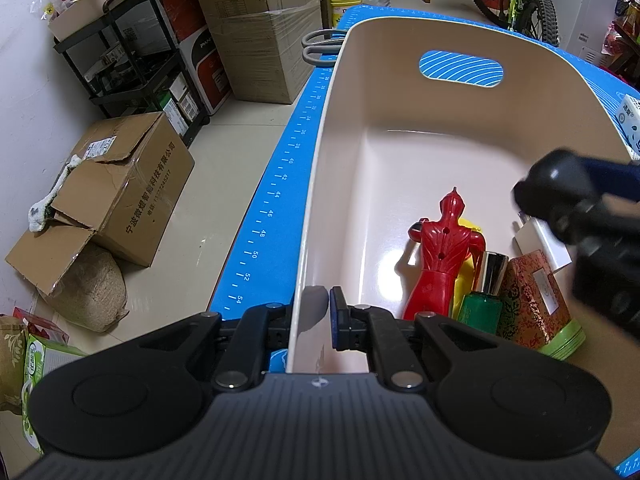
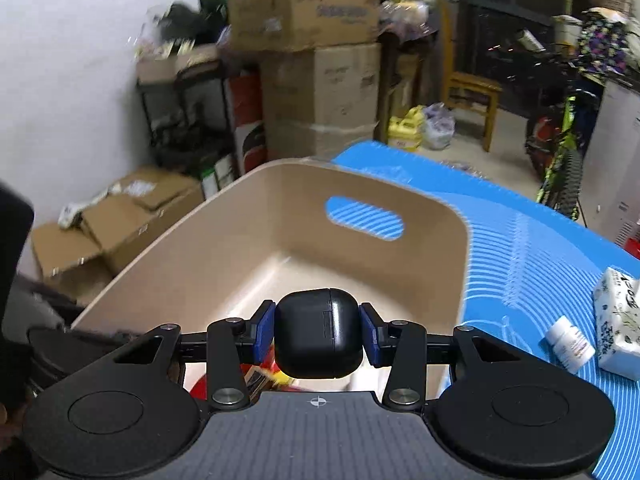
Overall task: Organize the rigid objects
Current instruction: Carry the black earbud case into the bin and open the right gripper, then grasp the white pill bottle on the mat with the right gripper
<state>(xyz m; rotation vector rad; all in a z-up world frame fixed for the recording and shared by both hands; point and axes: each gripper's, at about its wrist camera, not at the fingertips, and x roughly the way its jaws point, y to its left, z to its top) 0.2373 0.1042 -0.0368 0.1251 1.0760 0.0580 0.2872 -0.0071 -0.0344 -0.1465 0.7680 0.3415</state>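
Observation:
A beige plastic bin (image 1: 400, 152) with a handle slot stands on a blue mat (image 1: 276, 184). My left gripper (image 1: 312, 312) is shut on the bin's left wall, which passes between its pads. At the bin's near end lie a red toy figure (image 1: 440, 248), a green bottle with a chrome cap (image 1: 484, 296), a patterned red box (image 1: 532, 300) and a white charger (image 1: 540, 240). My right gripper (image 2: 318, 332) is shut on a black earbud case (image 2: 318, 320) above the near end of the bin (image 2: 280, 216). In the left wrist view it shows as a dark blur (image 1: 580, 208) at the right.
On the mat right of the bin sit a white pill bottle (image 2: 570, 344) and a tissue pack (image 2: 618, 320). Grey scissors handles (image 1: 320, 44) poke out behind the bin's far left corner. Cardboard boxes (image 1: 120, 192), a black shelf and a bicycle (image 1: 520, 0) crowd the floor around the table.

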